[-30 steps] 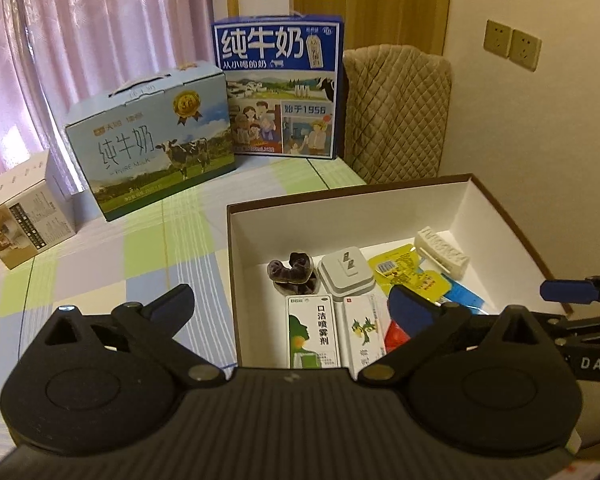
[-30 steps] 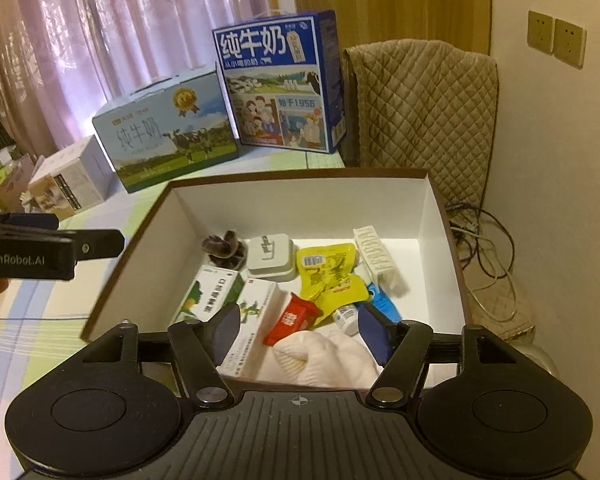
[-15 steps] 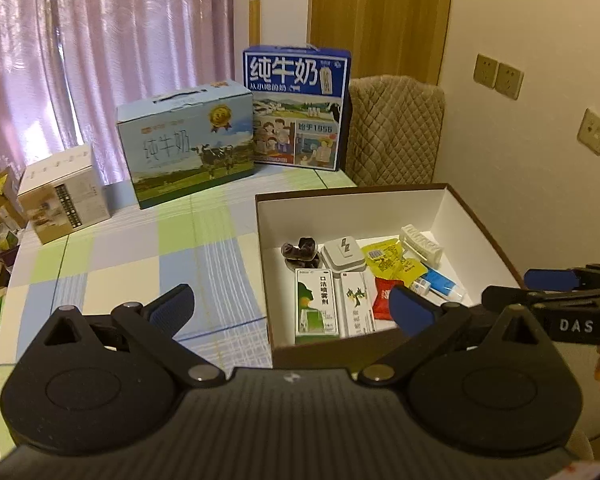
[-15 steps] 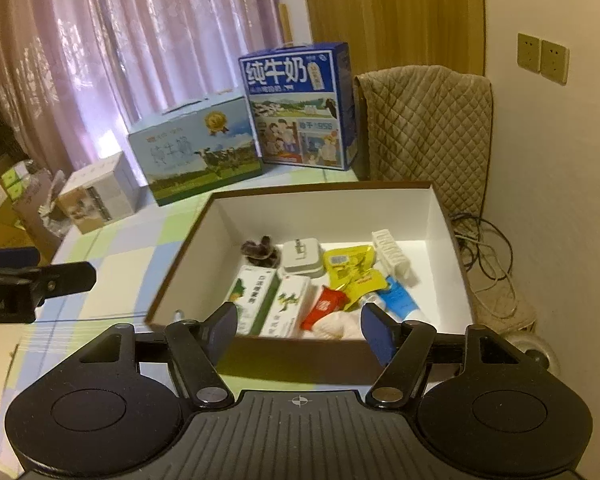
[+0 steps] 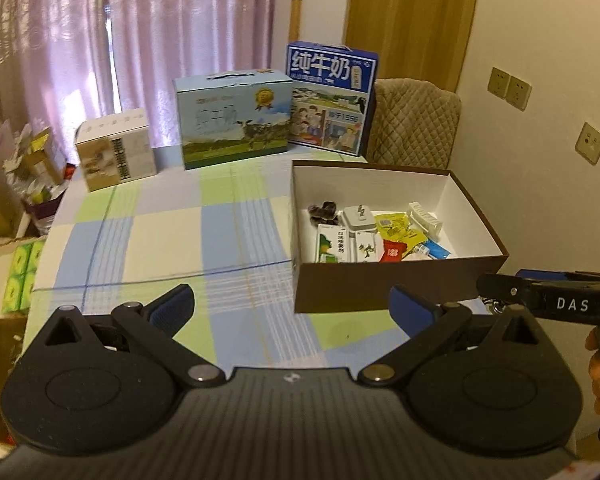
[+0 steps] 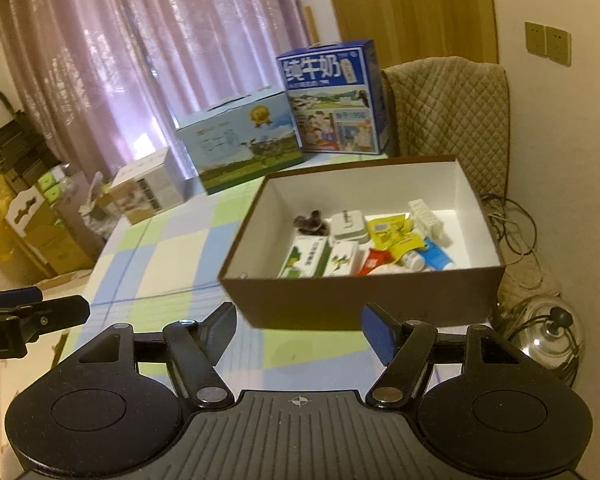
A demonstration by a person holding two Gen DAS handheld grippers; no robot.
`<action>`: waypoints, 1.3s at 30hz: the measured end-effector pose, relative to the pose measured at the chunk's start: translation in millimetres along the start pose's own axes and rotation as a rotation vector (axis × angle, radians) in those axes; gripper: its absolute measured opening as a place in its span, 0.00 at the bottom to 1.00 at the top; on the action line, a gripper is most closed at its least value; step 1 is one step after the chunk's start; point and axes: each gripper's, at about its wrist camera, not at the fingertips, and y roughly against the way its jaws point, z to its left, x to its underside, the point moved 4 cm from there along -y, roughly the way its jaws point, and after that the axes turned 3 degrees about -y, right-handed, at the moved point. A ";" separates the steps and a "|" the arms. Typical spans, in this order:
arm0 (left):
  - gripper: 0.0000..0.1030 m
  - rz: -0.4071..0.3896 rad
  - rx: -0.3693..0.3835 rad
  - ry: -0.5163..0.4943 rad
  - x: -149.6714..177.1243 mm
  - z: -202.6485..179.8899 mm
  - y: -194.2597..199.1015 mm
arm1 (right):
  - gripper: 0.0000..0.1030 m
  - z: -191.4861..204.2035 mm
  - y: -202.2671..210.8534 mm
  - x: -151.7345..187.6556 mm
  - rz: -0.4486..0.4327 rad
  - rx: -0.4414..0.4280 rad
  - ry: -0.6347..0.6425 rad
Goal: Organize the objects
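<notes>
Checked tablecloth in pale blue, green and cream (image 5: 228, 240) spread flat over table, soft woven look, bare across the near half. At far edge, three cardboard cartons in a row: dark blue milk carton with handle (image 5: 330, 98), light blue milk carton printed with a cow and meadow (image 5: 234, 118), small white and tan carton (image 5: 116, 154); all stiff, square-cornered. Quilted beige chair cover (image 6: 448, 116) behind. On the right part of the table, open rectangular box, brown outside and white inside (image 6: 364, 296), rigid card walls, holding the task's small items in a loose cluster on its floor. Largest of these: two green and white medicine cartons (image 6: 320, 258) side by side, light, crushable, best pinched across narrow sides. White square plastic charger (image 6: 350, 224), hard and smooth, likely slippery; grip on flat flanks. White ribbed plastic block (image 6: 426, 216), stiff. Yellow foil sachet (image 6: 390, 230) and red sachet (image 6: 376, 260), limp, crinkly; take by an edge. Blue tube (image 6: 436, 254), soft, partly under the sachets. Dark scrunched hair tie (image 6: 310, 220), floppy, pinch anywhere. Left gripper (image 5: 292, 308) spread wide, nothing between its blue pads, short of the box's near wall. Right gripper (image 6: 298, 326) likewise wide apart and empty, facing the box front.
</notes>
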 end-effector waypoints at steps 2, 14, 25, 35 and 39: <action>0.99 -0.004 -0.006 0.010 7.1 3.4 11.4 | 0.65 7.3 5.4 5.3 0.002 -0.011 0.007; 0.99 0.004 -0.068 0.041 50.7 18.3 52.9 | 0.65 48.1 20.3 40.1 0.030 -0.074 0.076; 0.99 0.030 -0.108 0.072 86.0 30.2 72.1 | 0.65 74.9 23.4 70.5 0.061 -0.123 0.136; 0.99 0.052 -0.136 0.100 111.0 41.7 76.0 | 0.65 90.8 16.4 95.2 0.093 -0.152 0.176; 0.99 0.064 -0.139 0.108 117.5 45.0 72.8 | 0.65 93.7 11.2 104.1 0.108 -0.158 0.182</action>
